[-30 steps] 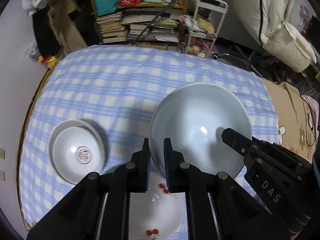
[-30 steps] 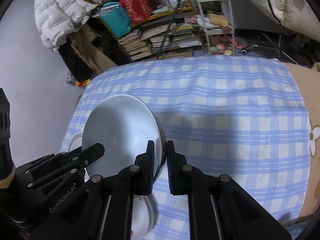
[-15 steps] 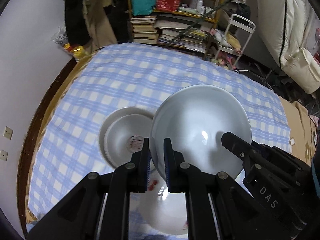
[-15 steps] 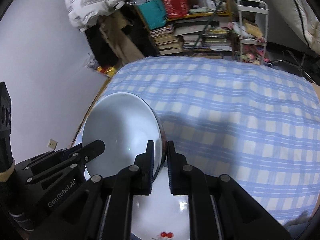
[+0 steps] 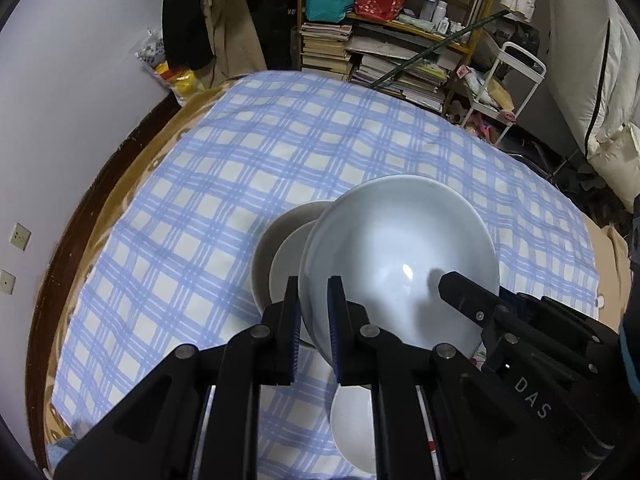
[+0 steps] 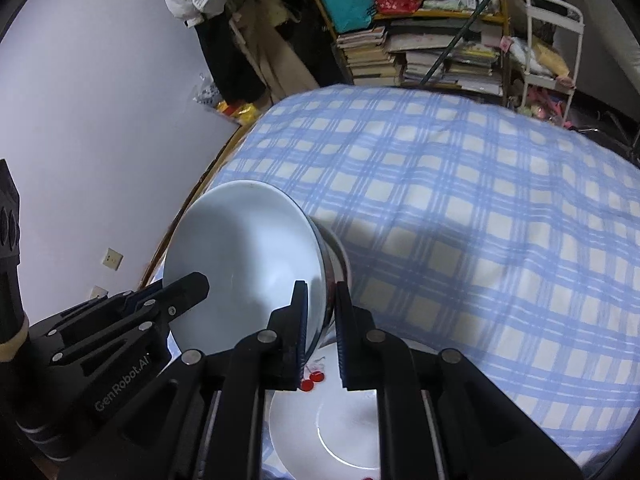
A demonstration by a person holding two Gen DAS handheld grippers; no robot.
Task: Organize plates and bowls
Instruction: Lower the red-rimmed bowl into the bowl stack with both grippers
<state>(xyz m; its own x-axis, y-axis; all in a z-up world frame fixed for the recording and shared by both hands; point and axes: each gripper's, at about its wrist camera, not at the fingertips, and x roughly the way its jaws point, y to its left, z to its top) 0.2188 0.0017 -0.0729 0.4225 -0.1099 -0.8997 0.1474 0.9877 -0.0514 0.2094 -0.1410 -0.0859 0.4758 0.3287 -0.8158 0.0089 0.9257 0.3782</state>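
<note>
Large bowl (image 5: pixel 400 256) clamped by left gripper (image 5: pixel 313 320) and right gripper (image 6: pixel 322 320), both angled steeply down.

We can't see most of the stacked bowls (image 5: pixel 280 256), centre of left view, hidden behind the big bowl (image 5: pixel 400 264). The plate (image 6: pixel 332 432) runs off the bottom edge in right view, partly behind gripper arms. Shelf labels upper right: too small to read.

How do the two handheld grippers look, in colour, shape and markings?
Both are matte black. The left gripper has angular linkage bars with round silver pins, and blue ridged pads line its jaws. The right gripper is built alike. White lettering reads "DAS" on the right gripper and "GenRobot.AI" on the left.
</note>
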